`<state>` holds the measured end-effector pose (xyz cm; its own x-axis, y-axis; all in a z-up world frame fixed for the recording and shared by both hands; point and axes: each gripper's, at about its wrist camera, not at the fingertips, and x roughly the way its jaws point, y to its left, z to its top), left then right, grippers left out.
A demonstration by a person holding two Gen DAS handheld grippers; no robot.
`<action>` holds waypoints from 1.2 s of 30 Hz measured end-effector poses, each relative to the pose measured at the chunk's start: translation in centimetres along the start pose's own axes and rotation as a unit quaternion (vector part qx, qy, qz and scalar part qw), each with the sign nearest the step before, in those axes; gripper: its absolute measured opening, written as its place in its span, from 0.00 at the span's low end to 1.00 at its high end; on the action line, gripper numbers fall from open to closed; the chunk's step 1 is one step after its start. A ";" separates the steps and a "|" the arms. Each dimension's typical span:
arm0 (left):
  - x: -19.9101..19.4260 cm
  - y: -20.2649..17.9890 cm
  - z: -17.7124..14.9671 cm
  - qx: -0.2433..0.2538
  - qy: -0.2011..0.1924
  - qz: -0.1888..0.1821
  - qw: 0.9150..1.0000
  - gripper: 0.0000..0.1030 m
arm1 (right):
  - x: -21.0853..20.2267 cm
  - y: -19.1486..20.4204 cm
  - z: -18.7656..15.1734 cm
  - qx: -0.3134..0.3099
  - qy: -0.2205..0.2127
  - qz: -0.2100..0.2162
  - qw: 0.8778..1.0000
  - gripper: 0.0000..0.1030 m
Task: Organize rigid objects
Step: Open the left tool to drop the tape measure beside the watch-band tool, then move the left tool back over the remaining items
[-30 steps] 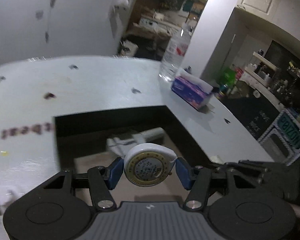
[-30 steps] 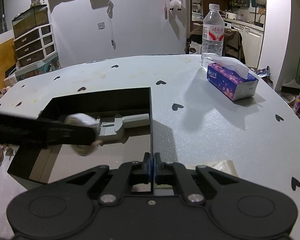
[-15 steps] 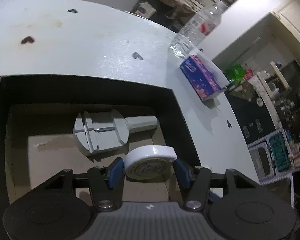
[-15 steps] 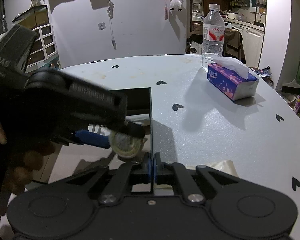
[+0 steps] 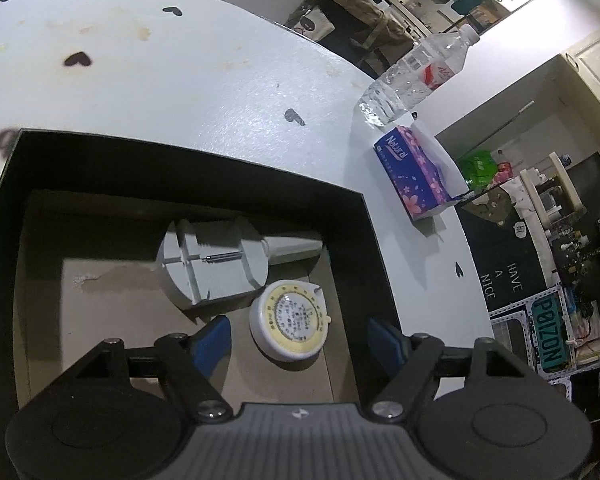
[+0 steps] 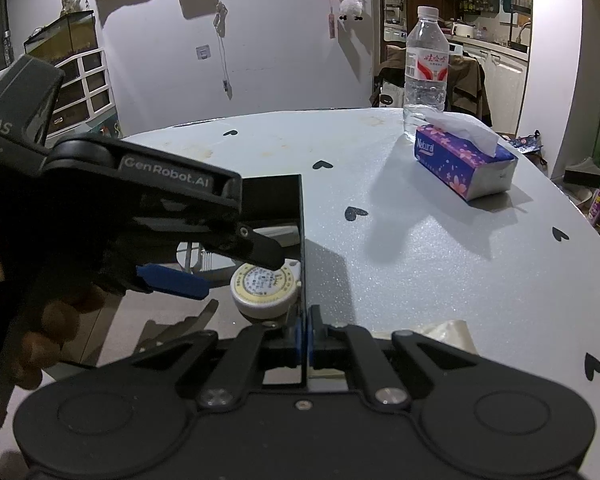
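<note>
Tape measure down in the box, your left fingers spread wide, your right pinching the box wall.

Your left gripper (image 5: 298,338) hangs over the black box (image 5: 356,248) with its blue pads wide apart and gripping nothing; the round white tape measure (image 5: 289,326) lies flat on the cardboard floor between them, clear of both pads. It sits near the box's right wall, just beside the grey watch-link tool (image 5: 216,260), which lies deeper in. Your right gripper (image 6: 304,332) has its fingers closed tight on the thin right wall of the box. Out on the heart-dotted table (image 6: 420,248) stand a tissue pack (image 6: 460,164) and a water bottle (image 6: 426,68) behind it, well apart from the box.
</note>
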<state>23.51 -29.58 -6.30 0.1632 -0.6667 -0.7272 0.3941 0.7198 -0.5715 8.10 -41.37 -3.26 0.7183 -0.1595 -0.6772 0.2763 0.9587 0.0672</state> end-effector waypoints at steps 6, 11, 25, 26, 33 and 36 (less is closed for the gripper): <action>-0.6 -0.6 -0.4 0.018 -0.004 0.005 1.000 0.74 | 0.0 -0.1 0.0 0.002 0.001 0.000 1.000 0.03; -2.3 -1.1 -0.9 0.041 -0.026 0.011 0.999 0.78 | 0.1 -0.2 0.0 0.005 0.001 0.001 1.000 0.03; -10.3 -1.4 -3.7 0.119 -0.168 0.084 0.975 0.94 | 0.2 -0.3 0.1 0.010 0.005 0.003 1.000 0.04; -11.0 -1.0 -3.9 0.121 -0.178 0.095 0.972 0.95 | 0.2 -0.3 0.1 0.010 0.006 0.002 1.000 0.04; -14.6 2.6 -5.0 0.093 -0.217 0.149 0.960 0.95 | 0.2 -0.3 0.3 0.007 0.009 -0.014 1.000 0.13; -16.2 4.5 -5.9 0.079 -0.234 0.180 0.952 0.95 | 0.2 -0.4 0.3 0.004 0.010 -0.011 1.000 0.13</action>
<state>17.33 -14.43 0.64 0.6835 -0.4218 -0.5958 0.3612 0.9046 -0.2261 8.31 -41.83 -3.20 0.6992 -0.1765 -0.6928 0.2980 0.9528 0.0579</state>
